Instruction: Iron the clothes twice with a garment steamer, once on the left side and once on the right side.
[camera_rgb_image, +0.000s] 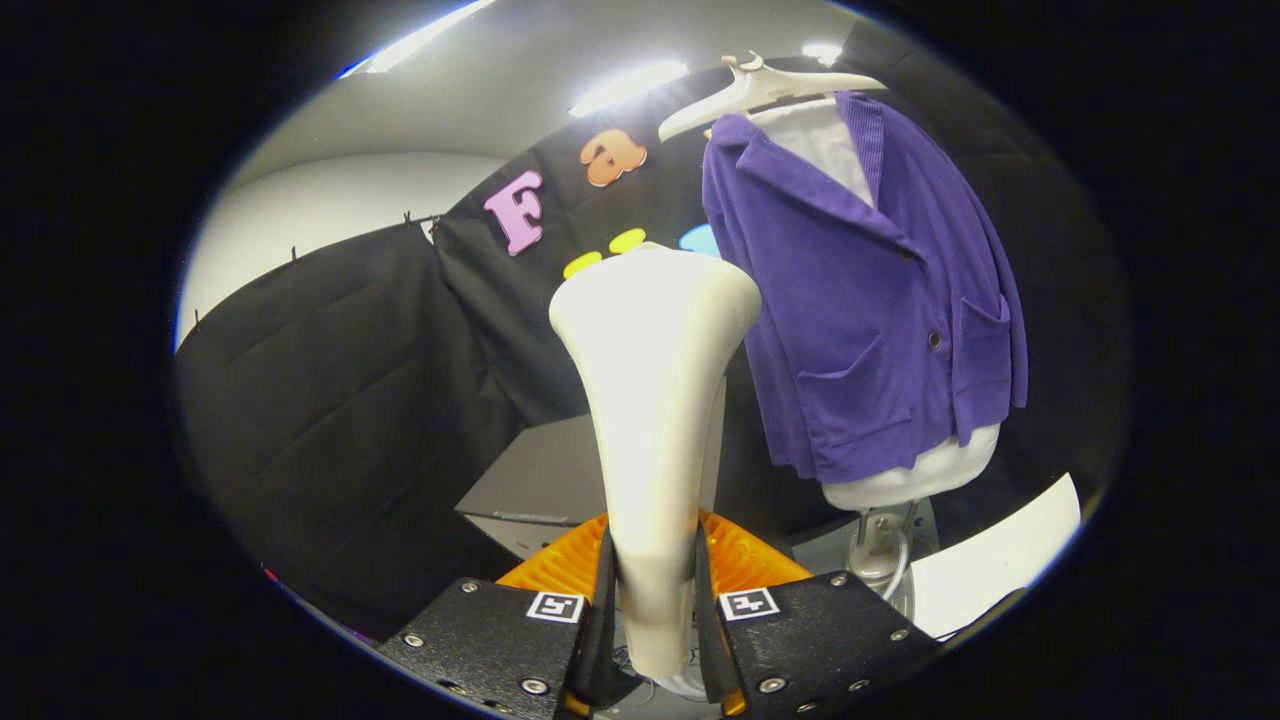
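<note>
black cloth booth wall (330, 380) hangs left. cream plastic garment steamer head (655, 400) stands upright between fingers, its wide nozzle top up. gripper (655, 610) clenched narrow on steamer neck, both fingers pressing its sides. purple corduroy jacket (870, 300) hangs right of steamer, beyond fingers, on white hanger (760, 90) over white mannequin form (915, 470); steamer apart from cloth. judgement: swing nozzle right toward jacket front, keep upright, stroke one side slowly top to hem.

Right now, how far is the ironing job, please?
Done: the gripper is shut on the garment steamer, held upright. In hand: the steamer head is short of the purple jacket, which hangs on a hanger. Left: both passes, left and right; no contact is visible yet.
</note>
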